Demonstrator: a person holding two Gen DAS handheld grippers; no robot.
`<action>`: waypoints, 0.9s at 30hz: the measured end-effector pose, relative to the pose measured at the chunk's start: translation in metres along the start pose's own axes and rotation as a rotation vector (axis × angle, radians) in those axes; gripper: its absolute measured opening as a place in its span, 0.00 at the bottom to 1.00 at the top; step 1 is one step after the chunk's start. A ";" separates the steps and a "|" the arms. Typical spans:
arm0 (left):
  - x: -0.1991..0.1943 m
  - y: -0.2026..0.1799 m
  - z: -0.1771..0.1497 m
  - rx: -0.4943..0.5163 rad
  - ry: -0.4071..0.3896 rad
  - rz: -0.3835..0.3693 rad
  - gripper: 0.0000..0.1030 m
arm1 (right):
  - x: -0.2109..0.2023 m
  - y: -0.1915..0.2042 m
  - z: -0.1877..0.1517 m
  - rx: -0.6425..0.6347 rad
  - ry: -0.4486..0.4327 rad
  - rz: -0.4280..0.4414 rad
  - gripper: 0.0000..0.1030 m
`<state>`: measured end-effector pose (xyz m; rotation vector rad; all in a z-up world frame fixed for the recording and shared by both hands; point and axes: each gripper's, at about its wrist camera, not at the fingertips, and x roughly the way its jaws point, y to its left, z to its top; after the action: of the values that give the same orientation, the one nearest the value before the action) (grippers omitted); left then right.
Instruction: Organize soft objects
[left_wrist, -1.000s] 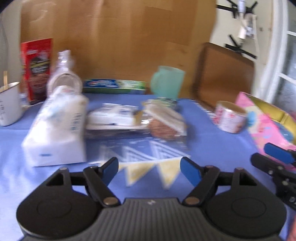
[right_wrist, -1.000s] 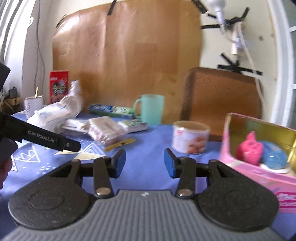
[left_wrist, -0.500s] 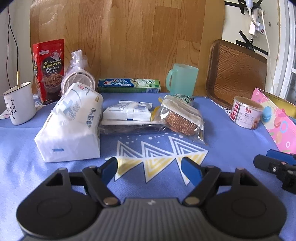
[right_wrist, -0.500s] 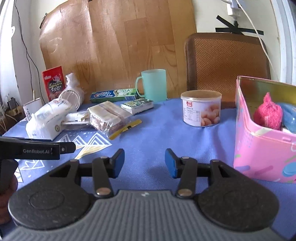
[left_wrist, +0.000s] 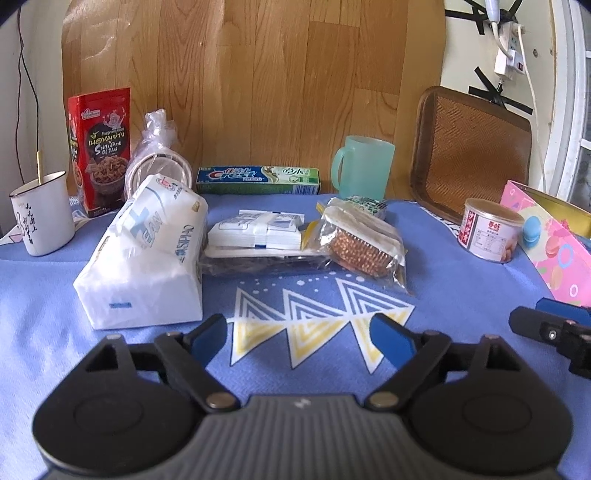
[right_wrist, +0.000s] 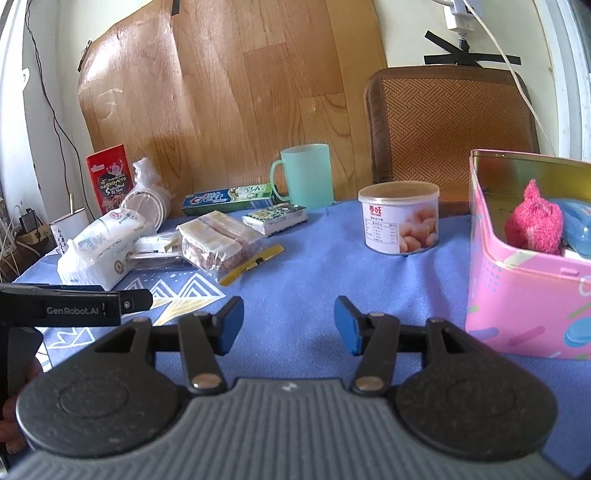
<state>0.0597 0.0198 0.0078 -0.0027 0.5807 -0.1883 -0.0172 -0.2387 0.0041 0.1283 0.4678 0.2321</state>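
A white tissue pack (left_wrist: 147, 254) lies on the blue tablecloth (left_wrist: 92, 350), left of a stack of flat white packets (left_wrist: 258, 230) and a clear bag holding a brown scrubber (left_wrist: 364, 245). The tissue pack also shows in the right wrist view (right_wrist: 101, 243). A pink tin box (right_wrist: 524, 291) at the right holds a pink fuzzy object (right_wrist: 533, 219) and a blue object (right_wrist: 576, 223). My left gripper (left_wrist: 301, 338) is open and empty, just in front of the tissue pack. My right gripper (right_wrist: 289, 325) is open and empty, left of the pink box.
A white mug (left_wrist: 42, 214), a red snack bag (left_wrist: 99, 147), bagged paper cups (left_wrist: 159, 162), a toothpaste box (left_wrist: 258, 180), a green mug (left_wrist: 364, 166) and a woven tray (left_wrist: 469, 155) line the back. A small can (right_wrist: 400, 216) stands near the pink box.
Both wrist views have steadied from blurred motion. The left gripper has drawn back slightly and pitched up. The right gripper has moved closer to the pink box. Both stay open.
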 end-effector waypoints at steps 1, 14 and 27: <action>-0.001 0.000 0.000 0.000 -0.004 -0.001 0.85 | 0.000 0.000 0.000 0.001 -0.001 0.000 0.56; -0.006 0.003 -0.001 -0.011 -0.044 -0.015 0.96 | -0.001 -0.001 0.000 0.006 -0.008 0.001 0.60; -0.011 0.004 -0.001 -0.015 -0.076 -0.004 0.98 | -0.001 -0.002 -0.001 0.006 -0.009 0.001 0.61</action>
<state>0.0509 0.0258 0.0130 -0.0259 0.5061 -0.1869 -0.0179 -0.2405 0.0036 0.1357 0.4595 0.2309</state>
